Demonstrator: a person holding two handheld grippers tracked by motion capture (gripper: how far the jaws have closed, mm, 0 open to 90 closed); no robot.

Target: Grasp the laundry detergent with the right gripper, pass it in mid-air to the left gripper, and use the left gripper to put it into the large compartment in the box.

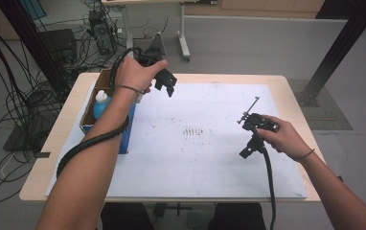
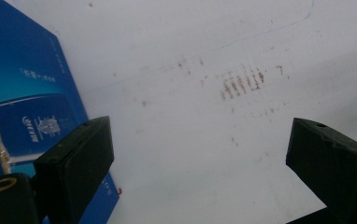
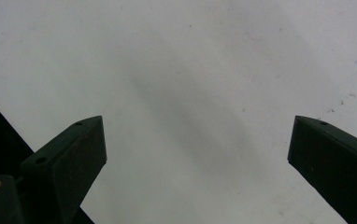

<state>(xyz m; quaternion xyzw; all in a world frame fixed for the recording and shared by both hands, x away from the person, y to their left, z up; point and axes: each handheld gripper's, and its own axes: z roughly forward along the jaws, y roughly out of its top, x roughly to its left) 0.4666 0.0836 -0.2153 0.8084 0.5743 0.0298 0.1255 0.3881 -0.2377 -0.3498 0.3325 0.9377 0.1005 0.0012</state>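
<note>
High view: blue box (image 1: 126, 136) half hidden behind forearm; left hand-held gripper (image 1: 166, 85), right hand-held gripper (image 1: 248, 143) both spread, empty.

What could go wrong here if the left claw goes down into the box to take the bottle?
The left claw is open above the white sheet, beside the blue box, not over it. Going down from here, it may hit the box wall and push the box. The bottle stands close to the cardboard rim, so one jaw may catch there. The cable around the forearm may snag the box.

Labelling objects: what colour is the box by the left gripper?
Blue with white print on the box, clearest in the left gripper view.
</note>
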